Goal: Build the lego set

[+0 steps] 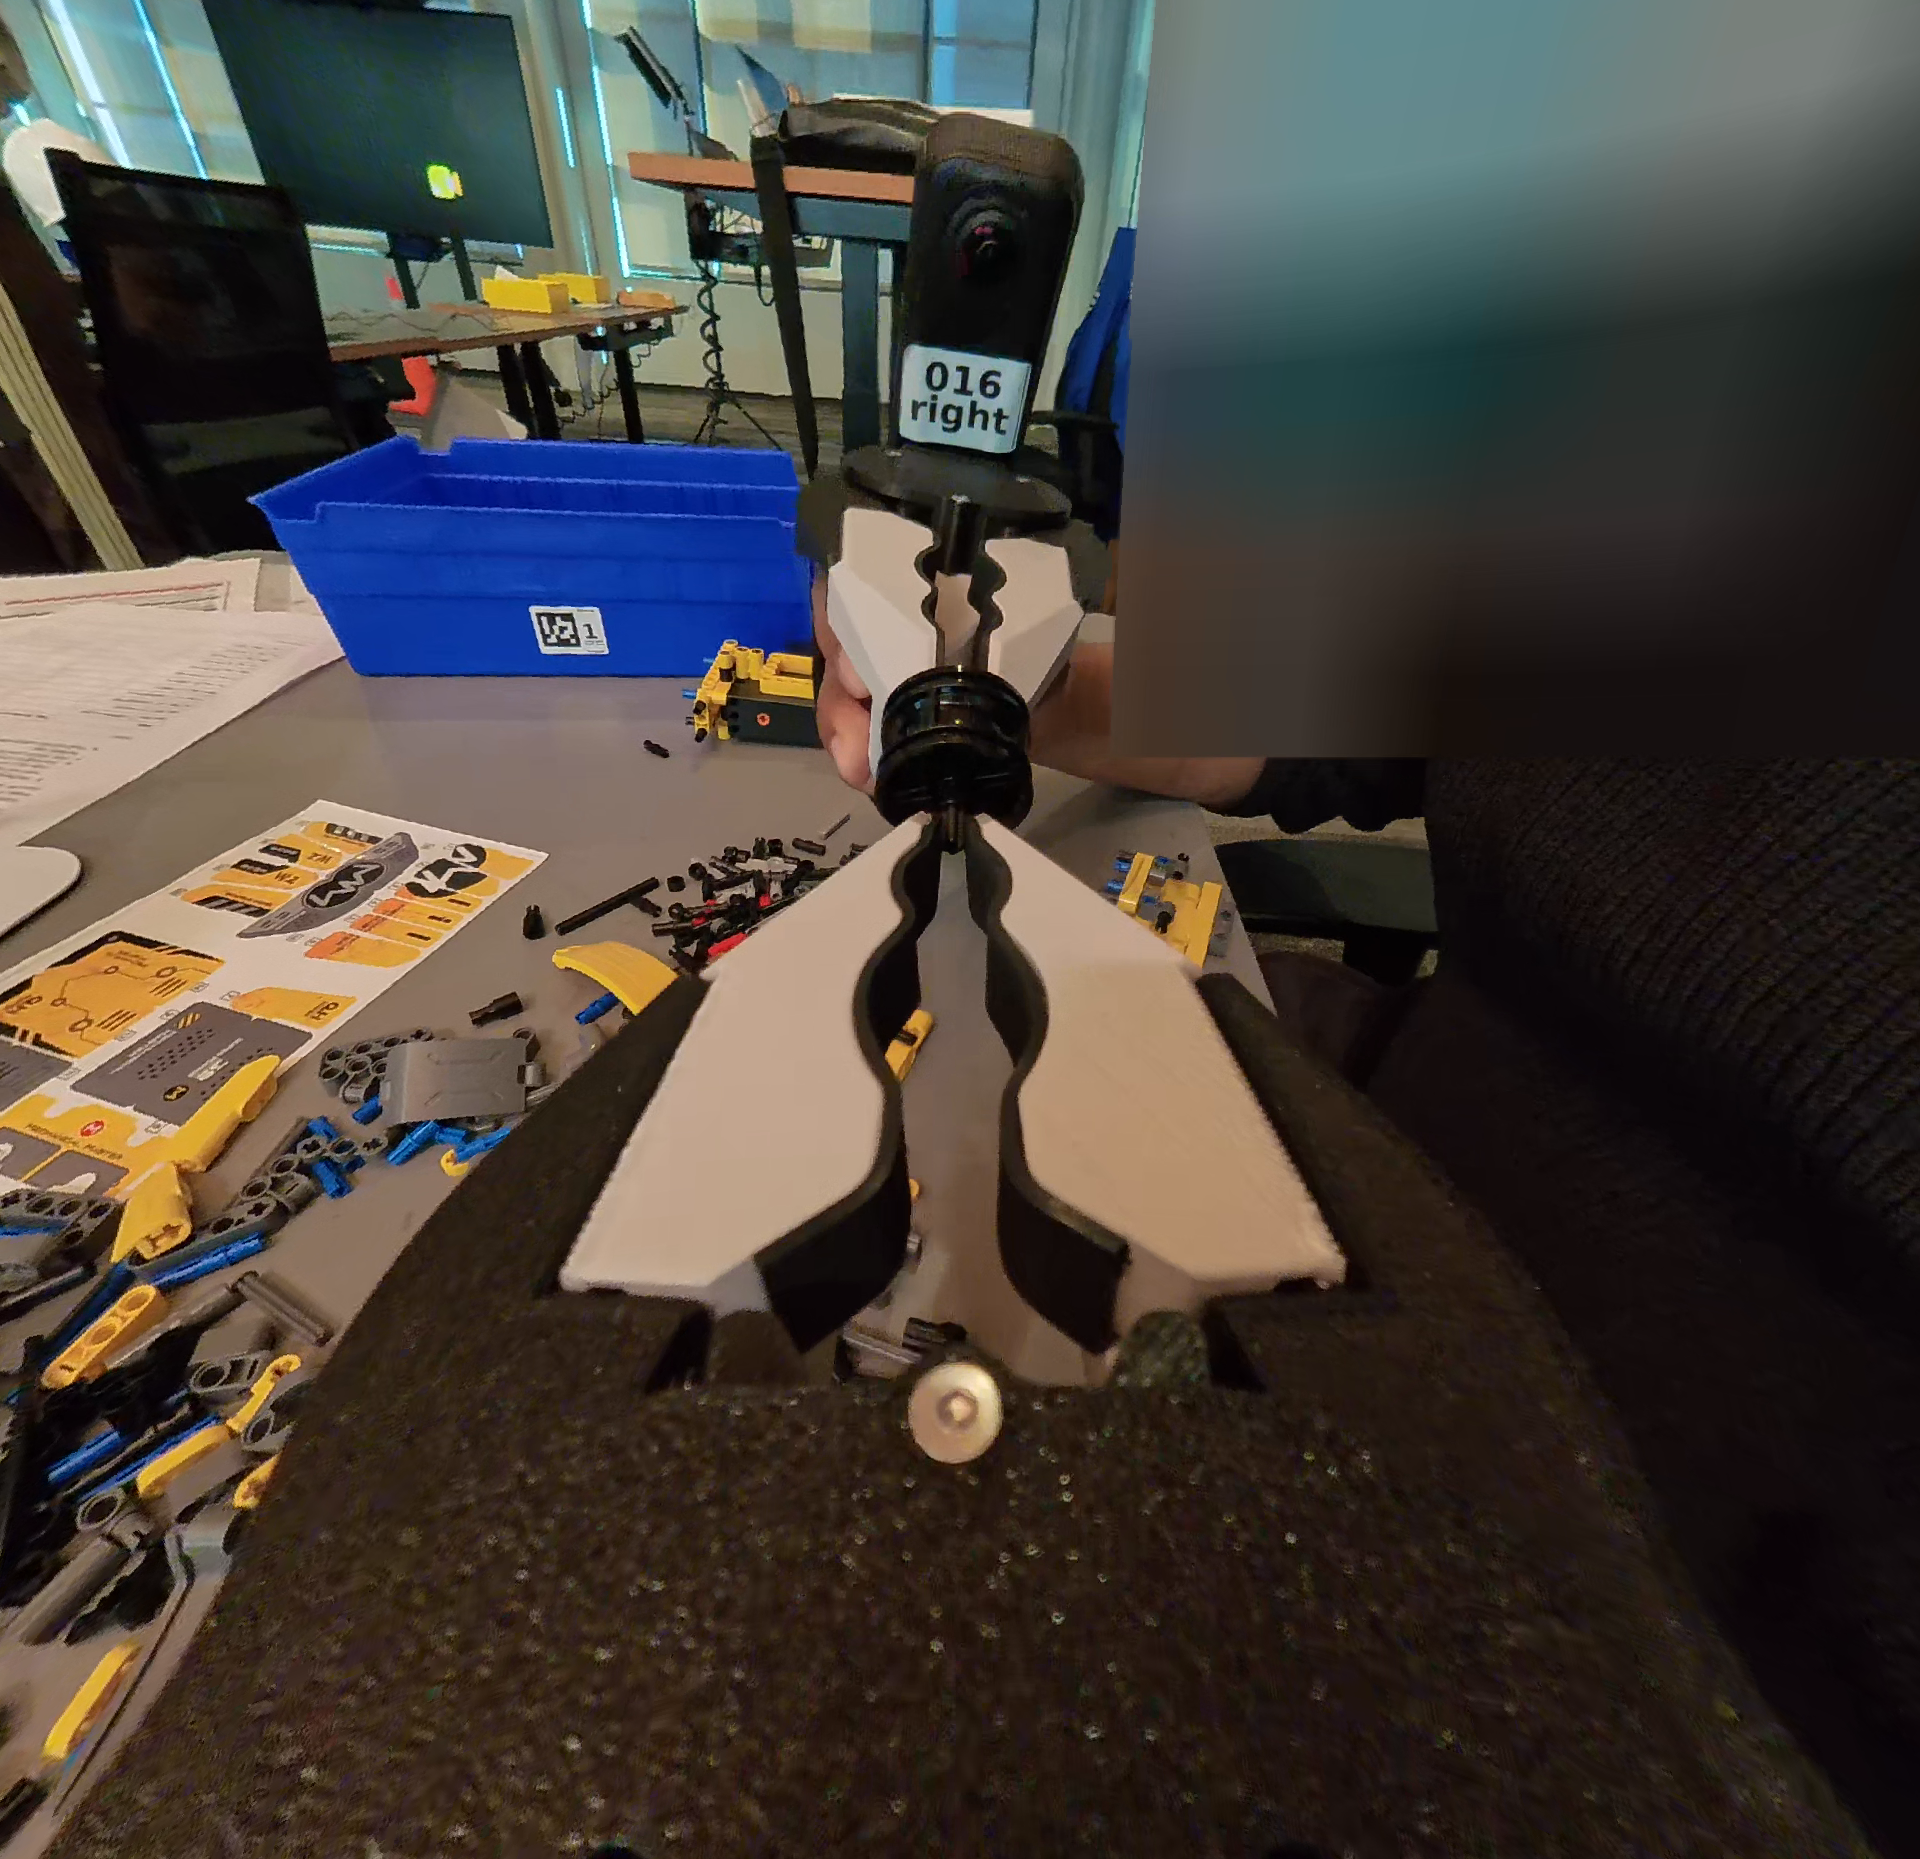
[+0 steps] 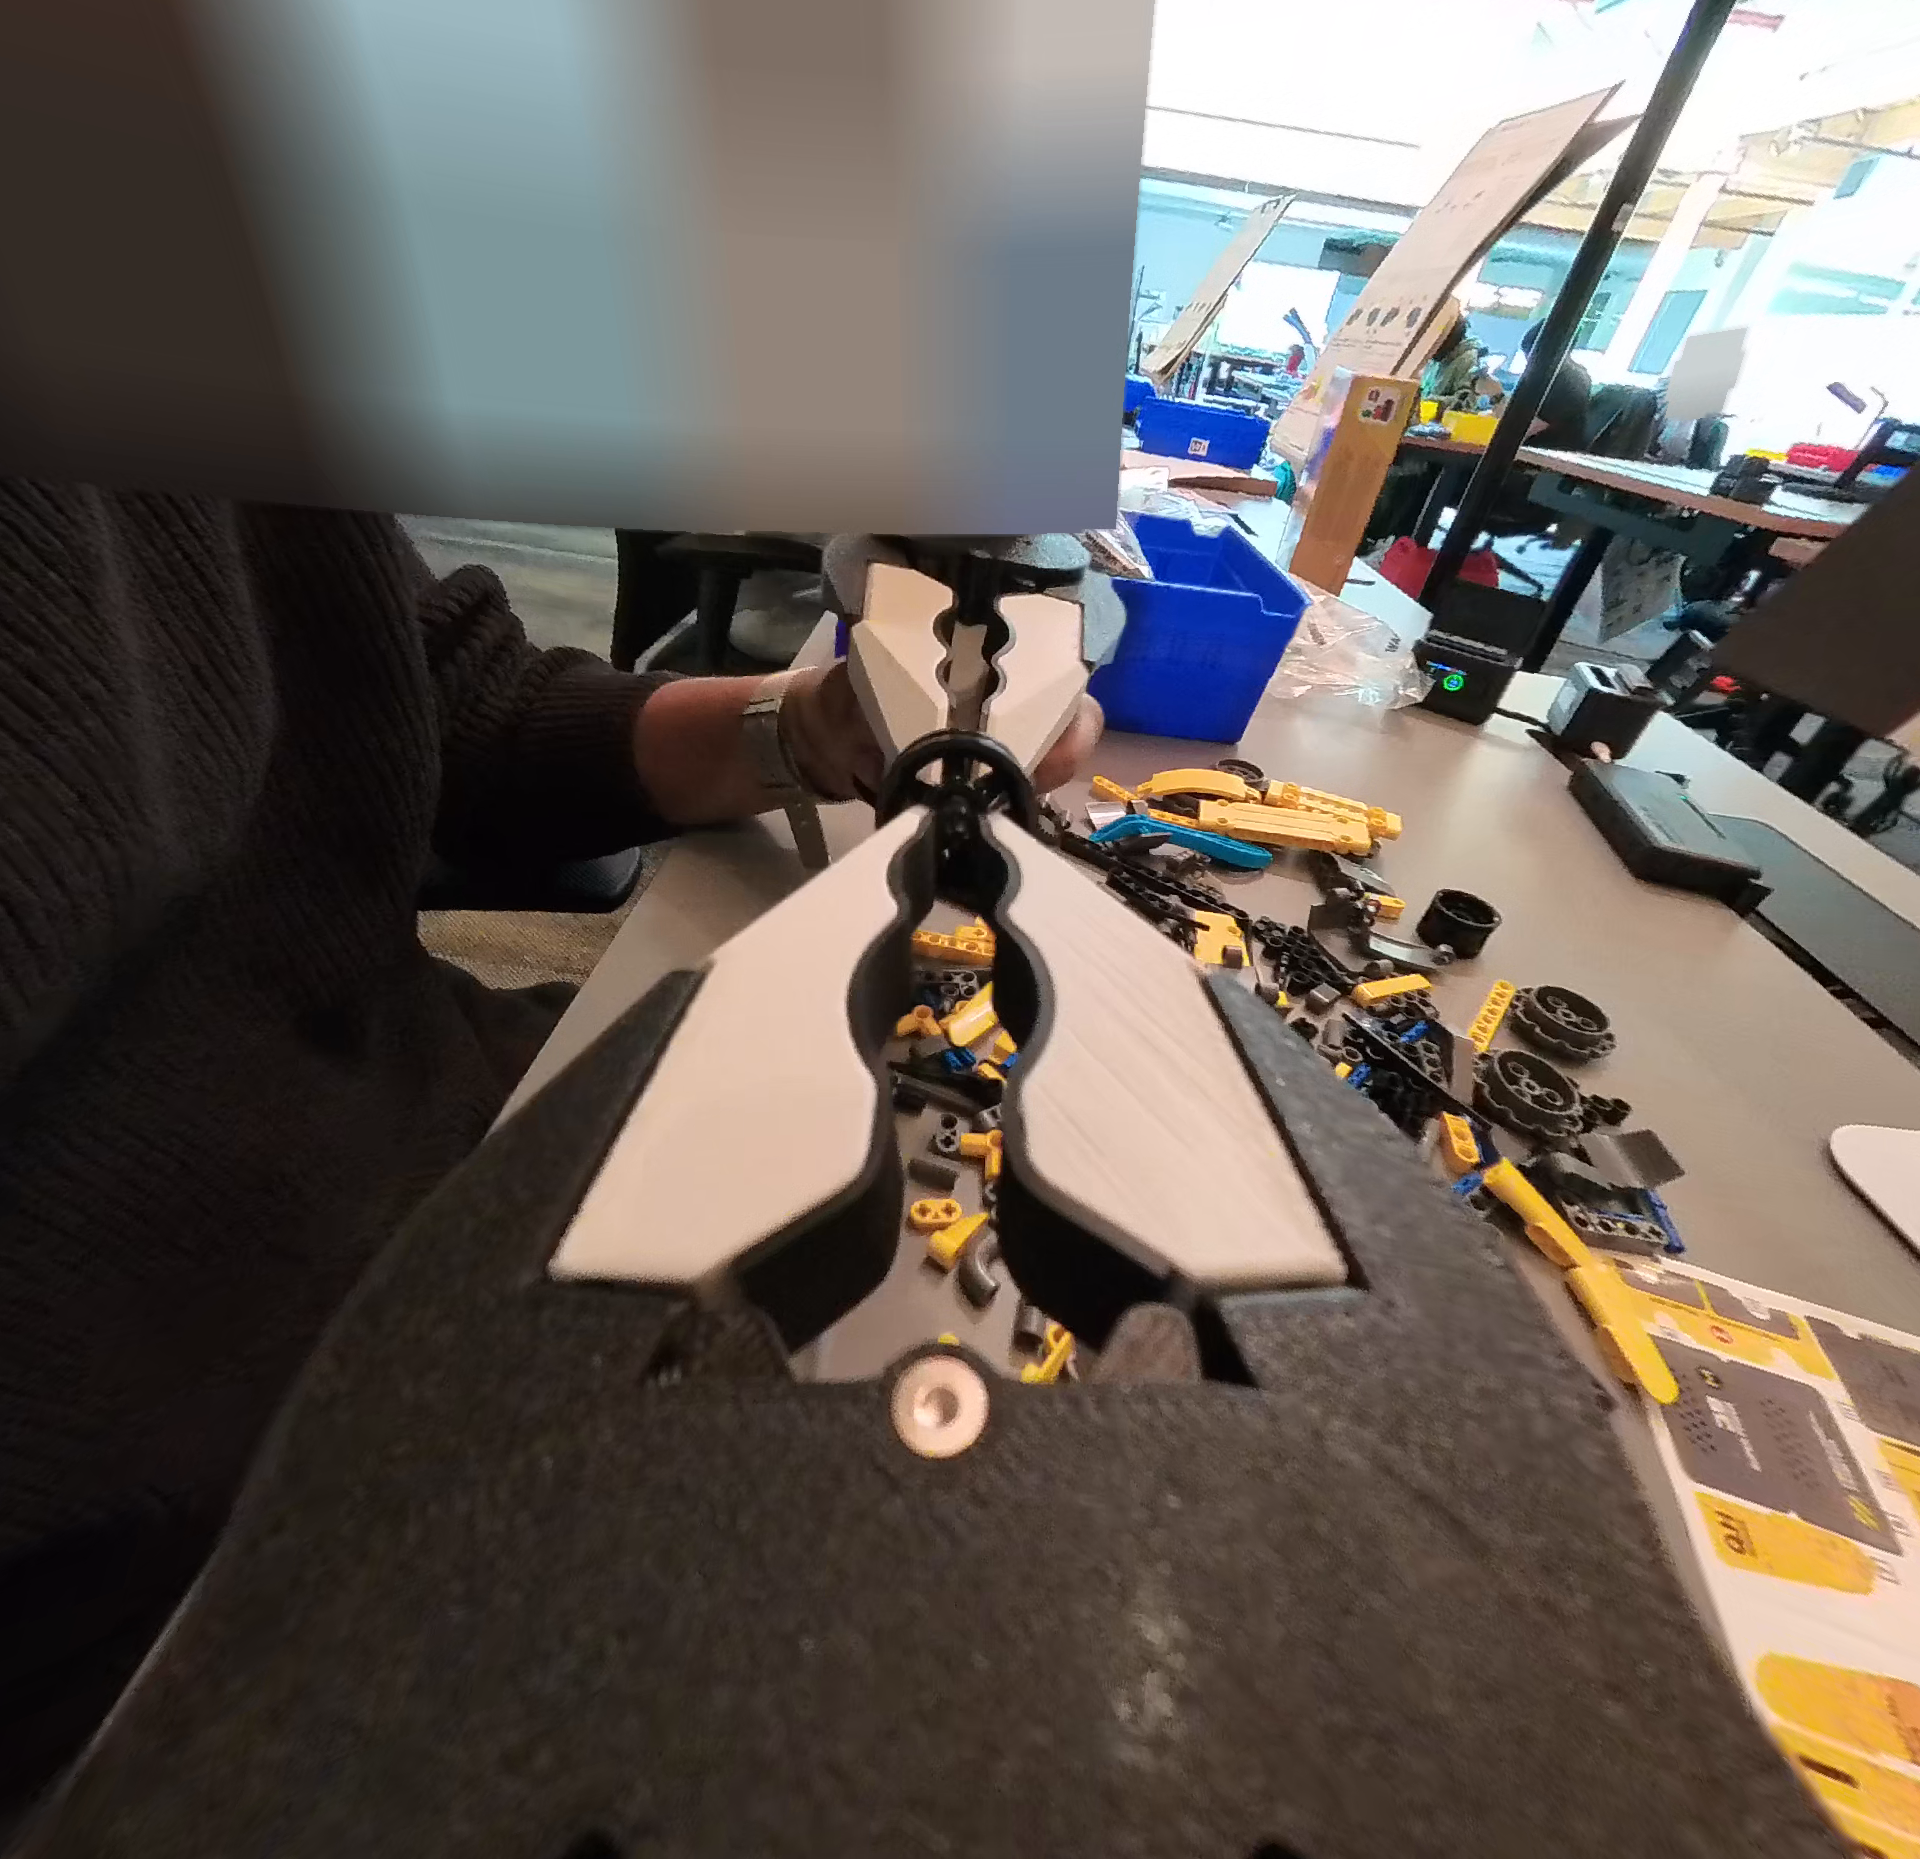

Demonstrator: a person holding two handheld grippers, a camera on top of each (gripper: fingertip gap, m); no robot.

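Black wheel hub (image 1: 954,744) on a thin axle — gripped from both ends.
Left gripper (image 1: 948,835) and right gripper (image 2: 961,822) each pinch the axle; hands mostly hidden — loose bricks (image 2: 1351,978) beneath.

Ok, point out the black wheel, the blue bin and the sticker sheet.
black wheel (image 1: 954,744), left wrist view, ribbed rim.
blue bin (image 1: 436,604), left wrist view, front wall.
sticker sheet (image 1: 260,957), left wrist view, sheet's middle.

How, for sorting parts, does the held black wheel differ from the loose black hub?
The held wheel hangs in air, pinched by left gripper and right gripper; the loose hub rests on the table. The held wheel shows a spoked open face; the loose hub shows its side wall. Both are black and round.
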